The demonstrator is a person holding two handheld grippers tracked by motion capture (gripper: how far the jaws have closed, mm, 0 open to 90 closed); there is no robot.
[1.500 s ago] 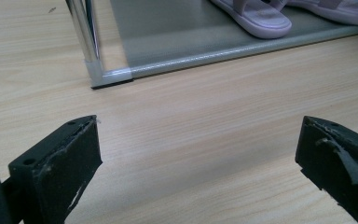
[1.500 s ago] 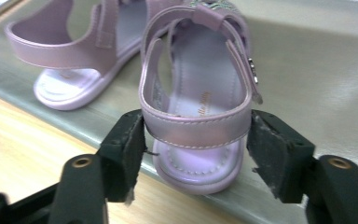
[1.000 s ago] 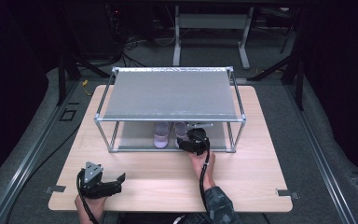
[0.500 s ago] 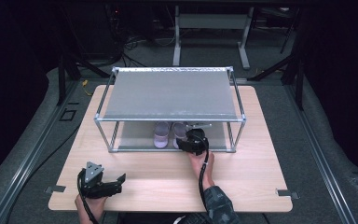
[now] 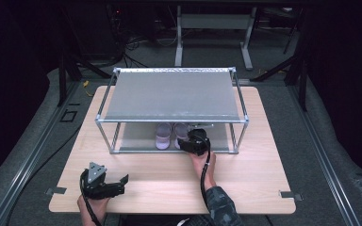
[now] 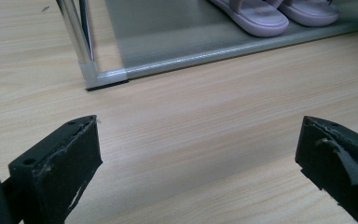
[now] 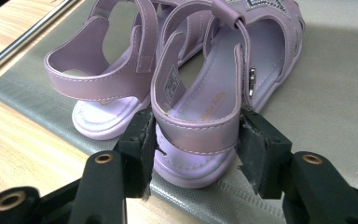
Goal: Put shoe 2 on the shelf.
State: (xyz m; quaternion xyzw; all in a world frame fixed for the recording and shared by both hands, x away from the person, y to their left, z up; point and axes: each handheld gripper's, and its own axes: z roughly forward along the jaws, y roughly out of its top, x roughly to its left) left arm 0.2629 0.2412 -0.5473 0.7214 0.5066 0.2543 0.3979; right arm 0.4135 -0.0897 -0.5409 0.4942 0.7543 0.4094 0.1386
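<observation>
Right gripper (image 7: 193,140) pads clamp sandal (image 7: 200,126) heel — seemingly touching; left gripper (image 6: 198,163) wide open.

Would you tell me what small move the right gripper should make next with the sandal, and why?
Probably draw it straight back off the lower shelf. The right gripper has its pads pressed on both sides of the near sandal's heel, while the other sandal sits close alongside, so a straight pull should avoid nudging it.
</observation>
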